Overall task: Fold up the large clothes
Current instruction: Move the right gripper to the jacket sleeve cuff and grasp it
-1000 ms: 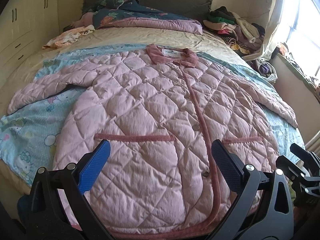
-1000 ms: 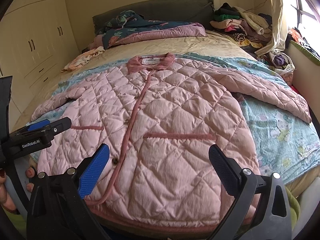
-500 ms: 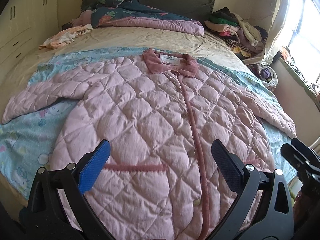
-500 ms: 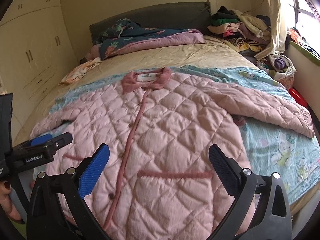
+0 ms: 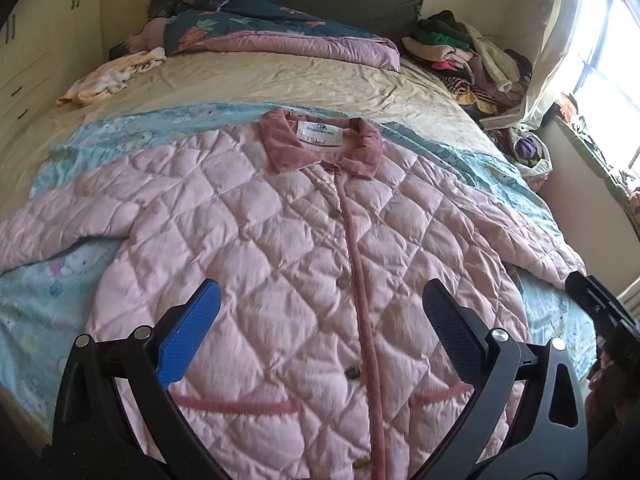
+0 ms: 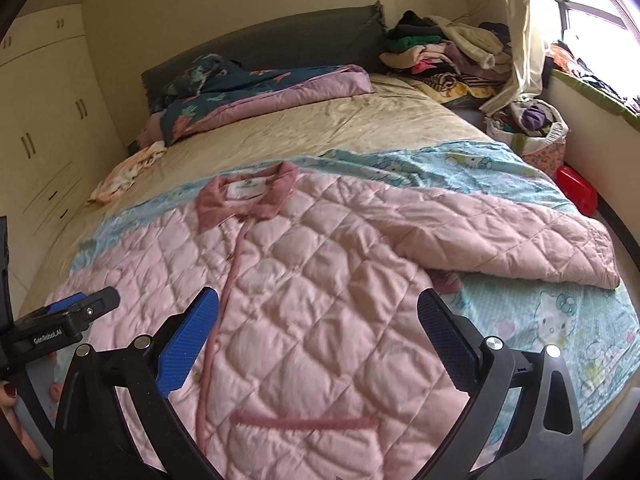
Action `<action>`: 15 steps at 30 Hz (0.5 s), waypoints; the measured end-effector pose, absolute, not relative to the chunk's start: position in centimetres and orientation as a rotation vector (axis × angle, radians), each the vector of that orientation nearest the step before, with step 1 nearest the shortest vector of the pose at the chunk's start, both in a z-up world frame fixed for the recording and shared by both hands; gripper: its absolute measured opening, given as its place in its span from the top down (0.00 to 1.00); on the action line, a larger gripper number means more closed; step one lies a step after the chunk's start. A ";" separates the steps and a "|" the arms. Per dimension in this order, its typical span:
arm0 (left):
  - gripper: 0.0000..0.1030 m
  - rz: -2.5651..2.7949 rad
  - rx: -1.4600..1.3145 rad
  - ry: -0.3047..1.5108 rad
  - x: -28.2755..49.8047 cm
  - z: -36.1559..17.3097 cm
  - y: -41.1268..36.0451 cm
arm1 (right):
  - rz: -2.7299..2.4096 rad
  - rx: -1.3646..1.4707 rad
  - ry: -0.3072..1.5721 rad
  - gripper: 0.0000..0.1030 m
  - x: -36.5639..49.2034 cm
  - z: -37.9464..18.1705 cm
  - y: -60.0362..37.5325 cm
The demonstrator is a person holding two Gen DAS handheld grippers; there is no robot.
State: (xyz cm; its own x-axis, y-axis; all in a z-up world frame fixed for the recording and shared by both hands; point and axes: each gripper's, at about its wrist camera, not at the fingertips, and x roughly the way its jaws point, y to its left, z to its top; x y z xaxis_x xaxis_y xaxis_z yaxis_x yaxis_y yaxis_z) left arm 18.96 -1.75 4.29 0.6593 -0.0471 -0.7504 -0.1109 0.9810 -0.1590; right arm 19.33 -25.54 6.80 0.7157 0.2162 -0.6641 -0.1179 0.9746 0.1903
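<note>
Since a second ago both cameras have travelled forward over the bed: the hem of the pink diamond-quilted padded jacket, then visible in front of the fingers, now runs out of the bottom of both views, and the collar sits nearer and larger. The jacket itself has not shifted; it lies flat, front up and buttoned, on a light blue cartoon-print sheet spread across the beige bedspread.

The jacket is puffy, stitched in a diamond grid, with a darker rose velvety collar around a white label, a rose placket strip down the middle, small round buttons and rose-trimmed pocket slits. One sleeve stretches out towards the window side, the other towards the wardrobe side.

The left gripper hangs above the jacket's lower front, jaws spread wide and holding nothing. The right gripper hovers likewise over the front panel, released, its fingers apart and empty. In the right view, fingers with dark red nails wrap the left tool's handle.
</note>
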 end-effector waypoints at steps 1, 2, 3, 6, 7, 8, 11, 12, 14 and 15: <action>0.08 0.035 -0.194 0.853 19.5 4.3 -1.9 | 0.179 0.147 0.749 0.04 19.8 6.9 -26.0; 0.08 0.035 -0.195 0.855 20.1 4.2 -2.1 | 0.170 0.150 0.751 0.04 20.1 6.8 -26.3; 0.08 0.031 -0.198 0.860 20.7 4.2 -2.2 | 0.156 0.156 0.750 0.04 20.5 6.9 -26.8; 0.08 0.021 -0.207 0.870 22.0 4.1 -2.5 | 0.127 0.175 0.743 0.04 21.8 6.9 -28.1; 0.08 0.014 -0.210 0.872 22.6 4.0 -2.7 | 0.117 0.183 0.740 0.04 22.1 6.9 -28.6; 0.08 0.011 -0.211 0.874 23.1 3.9 -2.9 | 0.099 0.192 0.742 0.04 22.6 6.8 -29.3; 0.08 -0.001 -0.211 0.886 24.4 3.7 -3.6 | 0.058 0.221 0.747 0.04 23.8 6.4 -31.0; 0.08 -0.001 -0.210 0.888 24.7 3.6 -3.7 | 0.040 0.230 0.750 0.04 24.1 6.2 -31.7; 0.08 0.004 -0.205 0.894 25.6 3.4 -4.2 | 0.011 0.251 0.749 0.04 24.7 5.8 -33.1; 0.08 0.000 -0.206 0.898 26.1 3.2 -4.4 | -0.005 0.258 0.749 0.04 25.0 5.5 -33.7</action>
State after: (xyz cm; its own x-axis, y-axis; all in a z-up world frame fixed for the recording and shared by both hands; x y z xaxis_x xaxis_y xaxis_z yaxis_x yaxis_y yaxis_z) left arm 26.06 -4.41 3.21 0.6249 -0.0861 -0.7759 -0.0857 0.9803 -0.1779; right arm 25.04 -33.67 5.51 0.7335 0.0870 -0.6741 0.0963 0.9685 0.2297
